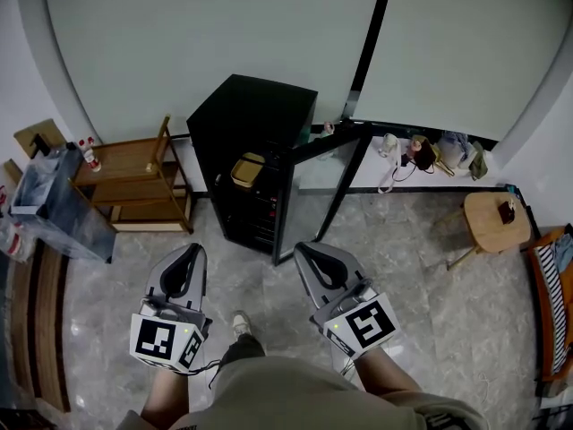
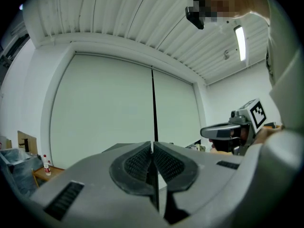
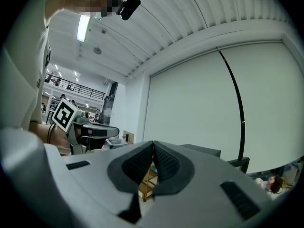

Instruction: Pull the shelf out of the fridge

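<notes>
A wooden rack (image 1: 134, 182) stands at the left of the head view against the pale wall, with red-capped bottles (image 1: 88, 153) at its left end. Just left of it sits a grey translucent bin (image 1: 55, 200), with a brown cardboard piece (image 1: 38, 136) behind. A black vertical bar (image 1: 372, 34) splits the pale blinds (image 1: 206, 34) at the top. Right of centre, a low white ledge (image 1: 448, 179) carries cups, bags and cables (image 1: 430, 153). A round wooden stool (image 1: 483, 227) stands at the right with a small dark object (image 1: 507, 211) on it. The floor (image 1: 403, 276) is grey marbled tile. An orange-framed chair (image 1: 548, 303) shows partly at the right edge.
</notes>
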